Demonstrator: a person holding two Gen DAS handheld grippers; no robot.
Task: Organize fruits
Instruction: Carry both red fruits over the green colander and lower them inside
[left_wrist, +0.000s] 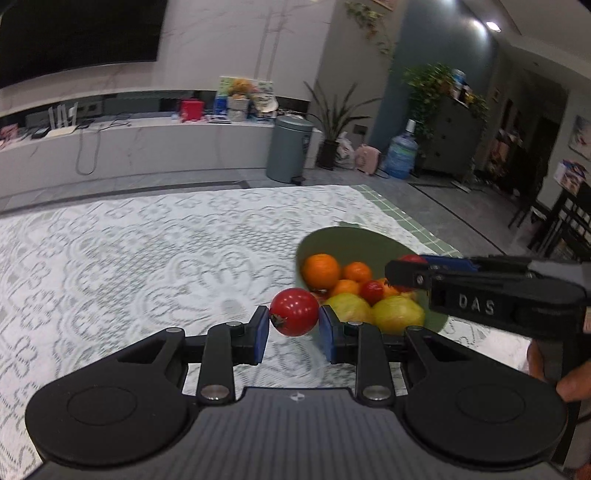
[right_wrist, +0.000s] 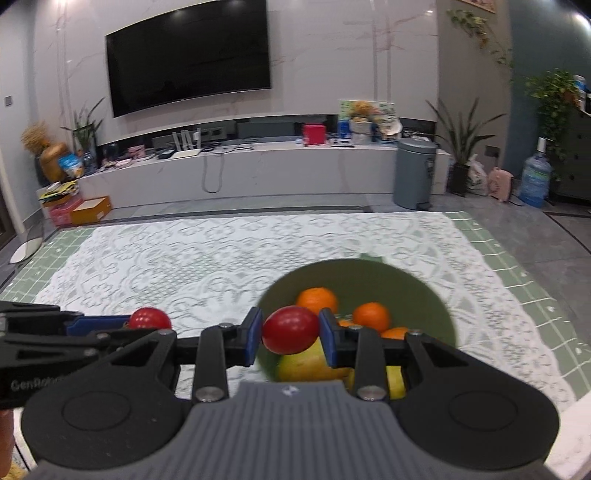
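Clearly, each gripper carries one small red tomato. The left gripper (left_wrist: 294, 332) has its blue pads (left_wrist: 260, 334) closed on a glossy, round tomato (left_wrist: 294, 312) whose dry stem end points toward the left pad. This left-held tomato hangs above the lace cloth, just beside the near left rim of the bowl. The right gripper (right_wrist: 291, 341) presses its own blue pads (right_wrist: 252, 338) on a second tomato (right_wrist: 291, 329), smooth and a little oval, which hangs over the near part of the bowl, above the yellow fruit.

The bowl (right_wrist: 413, 291) is round and deep, of matte olive green. Inside it lie several oranges (right_wrist: 317, 300) with a dull, fine-grained skin, a few larger yellow-green fruits (left_wrist: 398, 314) with a smooth skin, and one more small red tomato (left_wrist: 371, 291) between them.

From the left wrist view the right gripper enters from the right side as a black plastic body with raised letters, and fingers of a hand (left_wrist: 573, 384) show under it. Both grippers have black jointed links and a grey ribbed plate at the base.

The bowl stands on a white lace tablecloth (right_wrist: 192, 266) with flower patterns, which lies over a green checked mat (right_wrist: 517, 266). Behind the table are a grey round bin (right_wrist: 413, 173), a low white cabinet and a dark, curved screen (right_wrist: 188, 55) on a marble-like wall
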